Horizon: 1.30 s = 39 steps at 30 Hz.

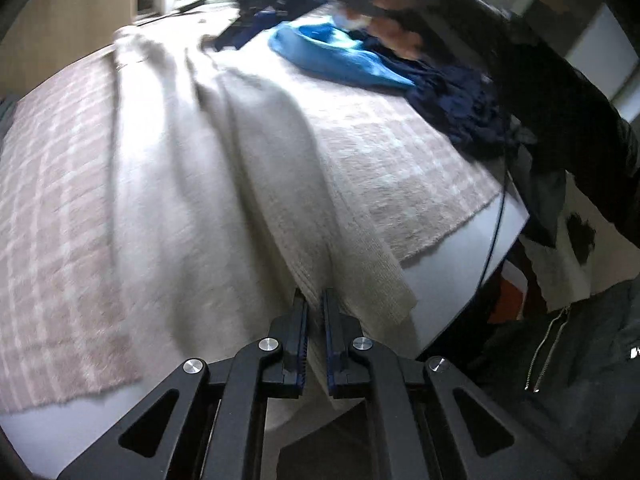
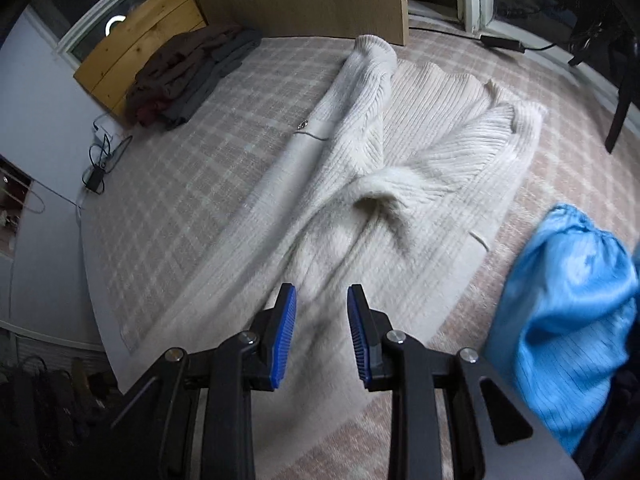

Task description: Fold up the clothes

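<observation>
Fingers of the left gripper (image 1: 315, 300) are pointing steeply down at the near edge of the checked blanket (image 1: 60, 208), pinching the ribbed hem of the cream sweater (image 1: 224, 168) between closed pads. Fabric is rising in long folds from the blanket toward that grip. The right gripper (image 2: 322, 300) is also tilting downward, hanging over the sweater's (image 2: 400, 184) lower part with its blue pads (image 2: 285, 332) standing apart and nothing pressed between them.

Only the left wrist view is showing the person's hand (image 1: 400, 36) beyond the sweater, blurred, beside a dark navy garment (image 1: 460, 104) and the blue satin garment (image 1: 340, 52). Only the right wrist view is showing the whole sweater lying spread across the blanket (image 2: 180, 184), and a pile of brown and grey clothes (image 2: 188, 72) lying well beyond the sweater at the blanket's far corner.
</observation>
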Tool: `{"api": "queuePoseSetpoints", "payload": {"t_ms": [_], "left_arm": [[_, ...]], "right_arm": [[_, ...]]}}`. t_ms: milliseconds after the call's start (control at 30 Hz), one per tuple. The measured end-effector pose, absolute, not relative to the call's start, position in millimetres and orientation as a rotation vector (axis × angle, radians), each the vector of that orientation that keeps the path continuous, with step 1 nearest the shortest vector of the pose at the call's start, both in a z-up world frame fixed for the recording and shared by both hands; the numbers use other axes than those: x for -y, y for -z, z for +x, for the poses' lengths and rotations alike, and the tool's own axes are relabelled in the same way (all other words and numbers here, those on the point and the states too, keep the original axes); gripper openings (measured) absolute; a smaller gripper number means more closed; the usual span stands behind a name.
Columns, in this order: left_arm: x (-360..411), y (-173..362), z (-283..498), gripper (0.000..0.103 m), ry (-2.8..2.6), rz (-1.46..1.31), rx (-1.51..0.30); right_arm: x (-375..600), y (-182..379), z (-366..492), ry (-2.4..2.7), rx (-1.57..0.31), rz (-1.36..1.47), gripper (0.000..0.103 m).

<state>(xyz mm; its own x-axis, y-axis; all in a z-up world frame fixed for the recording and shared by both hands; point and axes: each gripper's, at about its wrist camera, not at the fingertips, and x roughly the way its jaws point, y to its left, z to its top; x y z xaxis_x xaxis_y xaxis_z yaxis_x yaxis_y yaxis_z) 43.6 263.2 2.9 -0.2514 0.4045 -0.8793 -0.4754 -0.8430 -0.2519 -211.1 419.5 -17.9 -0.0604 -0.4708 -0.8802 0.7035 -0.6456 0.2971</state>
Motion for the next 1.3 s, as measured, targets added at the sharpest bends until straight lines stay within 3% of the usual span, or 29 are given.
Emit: {"api": "queuePoseSetpoints", "payload": {"t_ms": [200,267,400,567,600,633,800,1000,1067,1167,1300], "left_arm": [[-257.1,-2.9,39.0,0.014,-2.163,-1.515,-0.008],[-271.0,-7.4,40.8,0.026,-2.163,-1.484,-0.023],[-300.3,-10.2,40.2,0.035,-2.145,-1.426,-0.113],[-325.3,19.8,21.0,0.030,-2.101,-1.486,-0.283],[-324.5,18.9,20.2,0.026,-2.091,-1.472,-0.273],[-323.6,18.0,19.3,0.011,-2.080,-1.459,-0.263],[-289.0,-4.7,17.6,0.008,-2.118,-1.431,-0.059],[-276.8,24.9,17.4,0.009,-2.082,-1.547,0.034],[-278.6,19.8,19.5,0.023,-2.076,-1.543,0.040],[-266.8,2.2,30.6,0.029,-2.107,-1.518,0.026],[-236.5,-7.4,40.2,0.040,-2.213,-1.541,-0.065]], "right_arm": [[-446.3,18.6,-174.7,1.771,-0.216,1.395,0.027],[-452.0,23.0,-158.2,1.784,-0.200,1.389,0.027],[-478.6,32.9,-130.6,1.798,-0.136,1.418,0.027],[-498.5,45.5,-104.8,1.796,-0.120,1.463,0.027],[-498.9,47.7,-102.9,1.799,-0.114,1.464,0.027],[-500.6,47.6,-101.3,1.803,-0.106,1.463,0.027],[-501.9,34.6,-108.1,1.842,-0.051,1.397,0.027],[-456.9,50.5,-123.6,1.805,-0.107,1.344,0.026],[-441.5,66.5,-116.7,1.778,-0.205,1.393,0.027],[-443.3,67.4,-98.2,1.759,-0.298,1.417,0.028],[-473.7,50.1,-78.7,1.794,-0.138,1.418,0.027]]}}
